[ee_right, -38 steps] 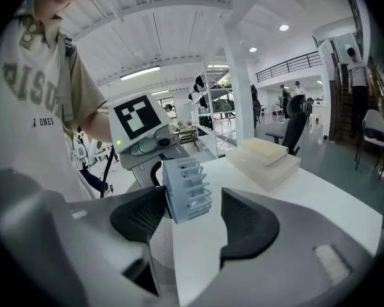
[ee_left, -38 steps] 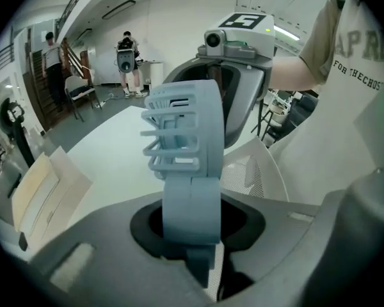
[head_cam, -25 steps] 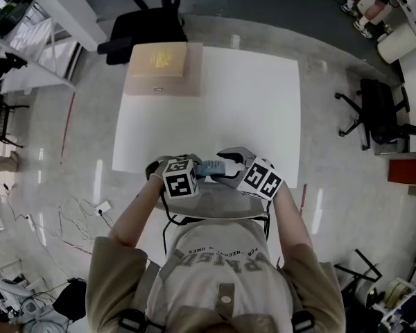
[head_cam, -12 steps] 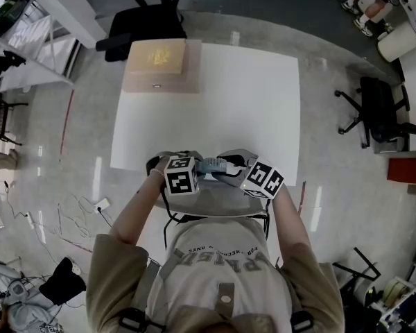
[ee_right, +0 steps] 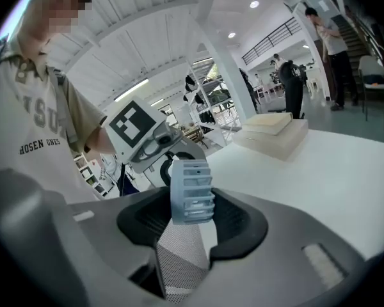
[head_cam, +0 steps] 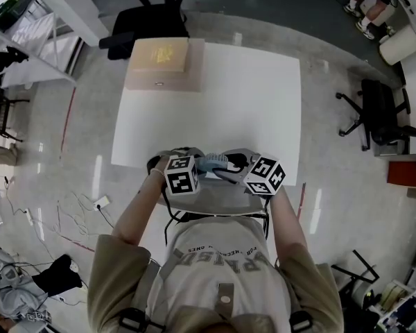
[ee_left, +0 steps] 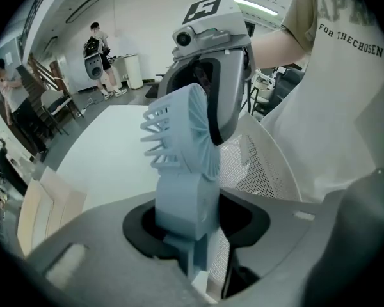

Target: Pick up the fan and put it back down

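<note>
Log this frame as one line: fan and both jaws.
fan: aloft between both grippers | left gripper: jaws just opened, loose around fan base | right gripper: jaws just closed onto fan head

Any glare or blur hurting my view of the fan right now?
Head view: streaks of glare on the floor, fan small but sharp. Left gripper view: fan crisp, edges bent by the wide lens, corners dark. Right gripper view: ceiling lights bright, fan clear.
</note>
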